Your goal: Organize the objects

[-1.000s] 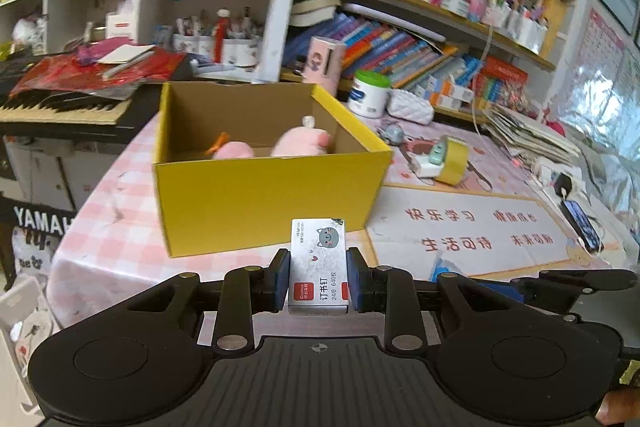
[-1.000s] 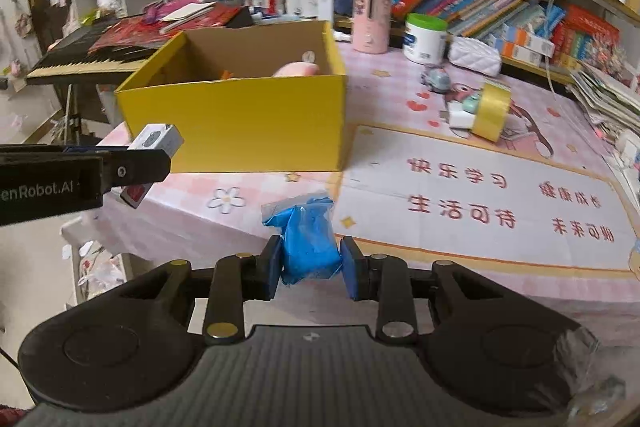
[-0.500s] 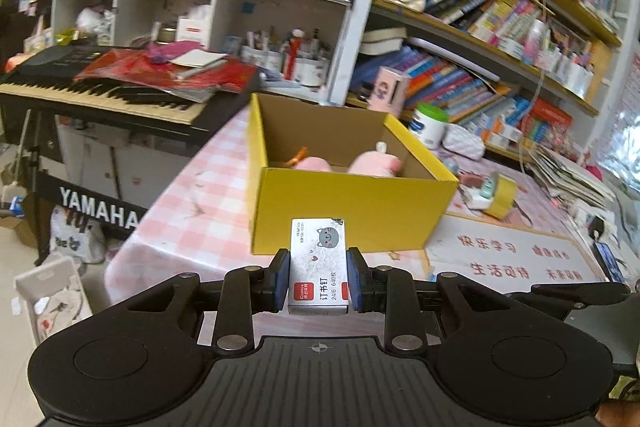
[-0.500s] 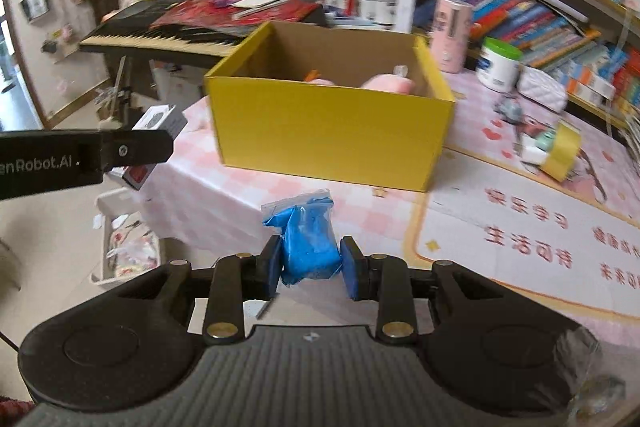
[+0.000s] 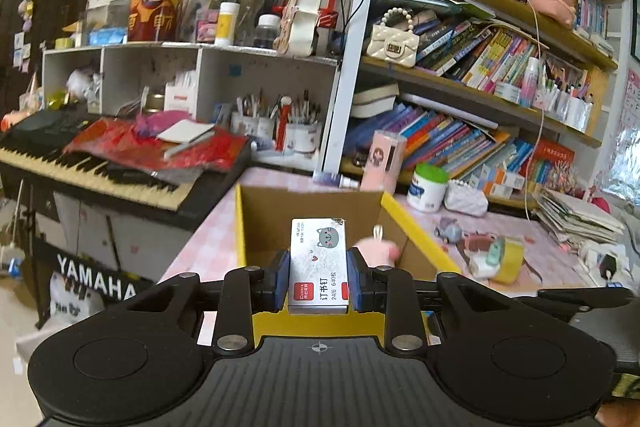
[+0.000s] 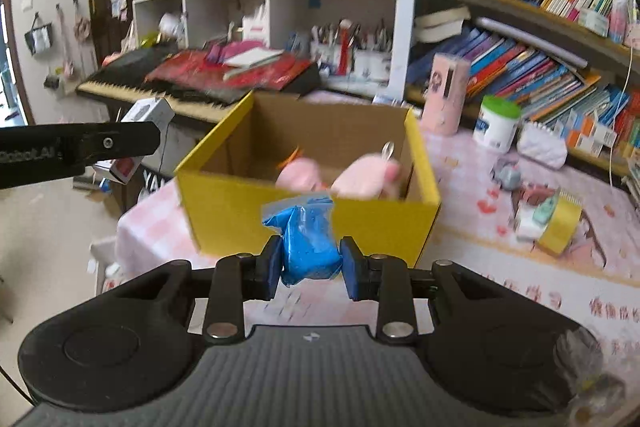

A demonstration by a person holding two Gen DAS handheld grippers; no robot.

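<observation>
In the left wrist view the left gripper has its jaws pinching a staple box, a small white carton with a cat printed on it, held upright in the air in front of the open yellow box. A pink toy lies inside, and the box stands on the bench with its checked pink cloth; a tape roll lies to its right. In the right wrist view the right gripper has its jaws pinching a blue bag (soft, wrapped in clear film), held short of the box's near wall. Two pink toys rest on the floor of the box, and the left gripper's finger shows at the left edge with the staple box clear of the rim. The step in hand looks like carrying both things to the box. Next, each load probably has to go over the rim and be let go where the toys leave room.
</observation>
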